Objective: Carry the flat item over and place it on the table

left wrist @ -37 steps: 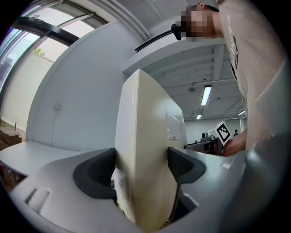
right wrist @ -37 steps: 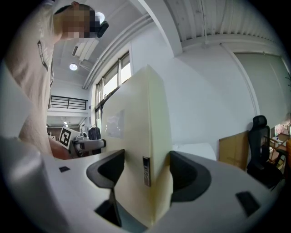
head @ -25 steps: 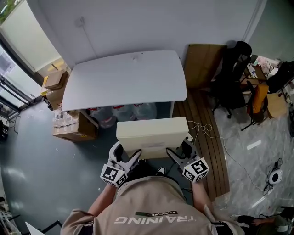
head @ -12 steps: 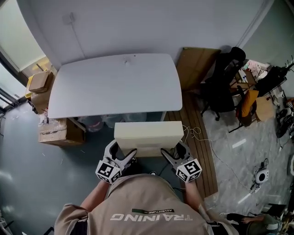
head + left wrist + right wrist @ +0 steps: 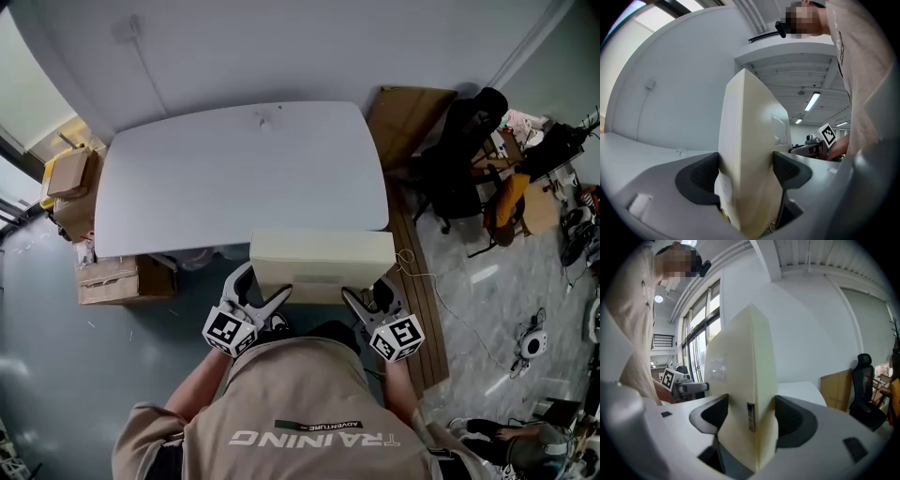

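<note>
Head view shows your left gripper and right gripper, fingers clamped on the panel's near edge, holding it crosswise at the near edge of the counter, which lies straight ahead.

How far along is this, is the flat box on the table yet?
Done: the left gripper and right gripper are each shut on the cream box, so it is picked up. In hand: it is held at the near edge of the table. Left: lay it flat there and let go.
</note>
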`<state>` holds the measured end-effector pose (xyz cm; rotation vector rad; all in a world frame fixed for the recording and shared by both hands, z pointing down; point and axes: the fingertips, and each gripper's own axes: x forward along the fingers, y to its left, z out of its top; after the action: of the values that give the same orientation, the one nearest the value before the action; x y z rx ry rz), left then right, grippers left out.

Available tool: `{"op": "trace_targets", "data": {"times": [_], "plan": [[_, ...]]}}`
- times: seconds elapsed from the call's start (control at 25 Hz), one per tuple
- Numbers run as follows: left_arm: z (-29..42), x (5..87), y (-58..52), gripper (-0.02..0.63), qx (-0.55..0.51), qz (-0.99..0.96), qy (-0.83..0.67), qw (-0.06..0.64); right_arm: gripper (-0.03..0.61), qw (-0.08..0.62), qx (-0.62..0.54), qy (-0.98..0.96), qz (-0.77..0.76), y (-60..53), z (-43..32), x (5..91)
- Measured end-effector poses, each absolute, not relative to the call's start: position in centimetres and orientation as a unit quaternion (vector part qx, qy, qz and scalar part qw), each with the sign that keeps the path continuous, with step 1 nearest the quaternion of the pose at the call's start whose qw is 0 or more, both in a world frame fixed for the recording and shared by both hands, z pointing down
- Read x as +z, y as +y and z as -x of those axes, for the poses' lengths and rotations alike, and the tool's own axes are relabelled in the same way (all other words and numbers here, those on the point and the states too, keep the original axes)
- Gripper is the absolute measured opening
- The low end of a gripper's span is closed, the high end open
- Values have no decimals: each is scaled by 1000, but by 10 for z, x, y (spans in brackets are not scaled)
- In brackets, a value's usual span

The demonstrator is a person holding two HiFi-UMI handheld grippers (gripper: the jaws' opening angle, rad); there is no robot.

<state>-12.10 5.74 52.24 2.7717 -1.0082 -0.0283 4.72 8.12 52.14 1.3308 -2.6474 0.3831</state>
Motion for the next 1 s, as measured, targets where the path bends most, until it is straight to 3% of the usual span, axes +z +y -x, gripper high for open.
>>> {"op": "trace_targets", "data": {"times": [0.68,1.0], "plan": [[132,552,-36,342,11,-915,-381,132,278,96,161,-900,-394,-29,-38,553],[95,551,-112,342,26,-906,-398,141,278,96,173,-906,-375,-110,-75,553]]}}
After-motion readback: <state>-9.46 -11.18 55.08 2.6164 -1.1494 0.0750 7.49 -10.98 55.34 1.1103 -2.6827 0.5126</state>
